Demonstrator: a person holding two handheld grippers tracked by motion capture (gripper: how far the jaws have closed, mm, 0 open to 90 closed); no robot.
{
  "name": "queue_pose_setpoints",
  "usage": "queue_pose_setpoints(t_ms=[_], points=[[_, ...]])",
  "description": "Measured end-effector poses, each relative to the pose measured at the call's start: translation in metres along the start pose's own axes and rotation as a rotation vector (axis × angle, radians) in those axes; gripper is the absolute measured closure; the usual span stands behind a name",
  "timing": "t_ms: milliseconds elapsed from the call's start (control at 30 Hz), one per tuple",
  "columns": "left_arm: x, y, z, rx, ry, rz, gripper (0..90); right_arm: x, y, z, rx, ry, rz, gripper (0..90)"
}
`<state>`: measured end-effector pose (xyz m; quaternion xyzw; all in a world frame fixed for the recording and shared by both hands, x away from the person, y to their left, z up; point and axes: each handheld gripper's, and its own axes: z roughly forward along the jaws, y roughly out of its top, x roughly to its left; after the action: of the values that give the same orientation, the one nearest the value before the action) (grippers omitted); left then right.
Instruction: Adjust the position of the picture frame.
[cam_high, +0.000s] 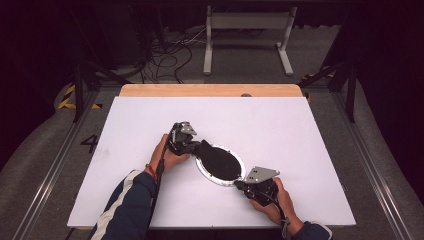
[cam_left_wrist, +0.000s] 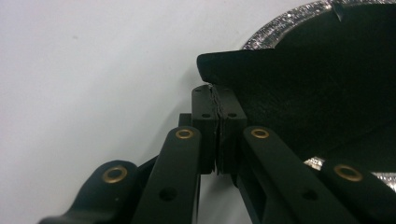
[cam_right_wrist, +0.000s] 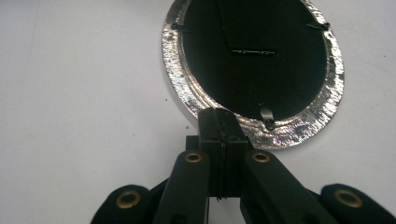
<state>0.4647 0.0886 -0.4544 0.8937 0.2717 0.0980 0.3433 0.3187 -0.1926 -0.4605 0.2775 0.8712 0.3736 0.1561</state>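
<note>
A round picture frame lies face down on the white table, its silver glitter rim (cam_high: 209, 176) ringing a black back panel (cam_high: 222, 166). A black stand flap (cam_left_wrist: 289, 79) rises from that panel. My left gripper (cam_high: 196, 146) is at the frame's far-left side, shut on the edge of the flap (cam_left_wrist: 217, 93). My right gripper (cam_high: 239, 183) sits at the near-right side, shut, with its tips (cam_right_wrist: 219, 119) over the silver rim (cam_right_wrist: 177, 79). Small metal clips (cam_right_wrist: 266, 116) hold the back panel (cam_right_wrist: 252, 79) in place.
The white table top (cam_high: 150, 125) has a wooden strip (cam_high: 210, 90) along its far edge. Beyond it are a grey floor, loose cables (cam_high: 165, 55) and a white stand (cam_high: 247, 35). Forearms come in from the bottom, the left one in a dark sleeve (cam_high: 130, 205).
</note>
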Motion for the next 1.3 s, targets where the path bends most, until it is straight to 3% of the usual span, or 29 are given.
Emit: queue_pose_setpoints(t_ms=[267,567,733,867,1000,1100,1233,1267,1300], points=[[-0.004,-0.016,-0.012,-0.01,-0.02,-0.025,89.6,-0.006,-0.002,-0.002,0.0,-0.009,0.03,90.0],[-0.011,-0.028,-0.022,-0.004,-0.041,0.009,89.8,-0.014,-0.005,-0.003,-0.01,-0.029,0.075,90.0],[-0.013,-0.03,-0.026,0.013,-0.041,0.033,90.0,-0.016,-0.005,-0.003,-0.009,-0.036,0.08,90.0],[-0.014,-0.035,-0.029,0.004,-0.067,0.012,90.0,-0.016,-0.005,-0.003,-0.01,-0.052,0.085,90.0],[-0.02,-0.039,-0.034,0.014,-0.066,0.041,89.5,-0.016,-0.006,-0.003,-0.018,-0.064,0.09,90.0],[-0.022,-0.045,-0.037,0.004,-0.077,0.04,88.7,-0.014,-0.007,-0.004,-0.019,-0.077,0.082,90.0],[-0.026,-0.048,-0.04,0.012,-0.08,0.058,87.7,-0.013,-0.009,-0.007,-0.02,-0.062,0.094,90.0],[-0.025,-0.048,-0.041,0.012,-0.079,0.083,87.2,-0.012,-0.01,-0.008,-0.02,-0.061,0.096,90.0],[-0.027,-0.049,-0.041,0.01,-0.08,0.07,87.0,-0.012,-0.011,-0.009,-0.019,-0.057,0.098,90.0]])
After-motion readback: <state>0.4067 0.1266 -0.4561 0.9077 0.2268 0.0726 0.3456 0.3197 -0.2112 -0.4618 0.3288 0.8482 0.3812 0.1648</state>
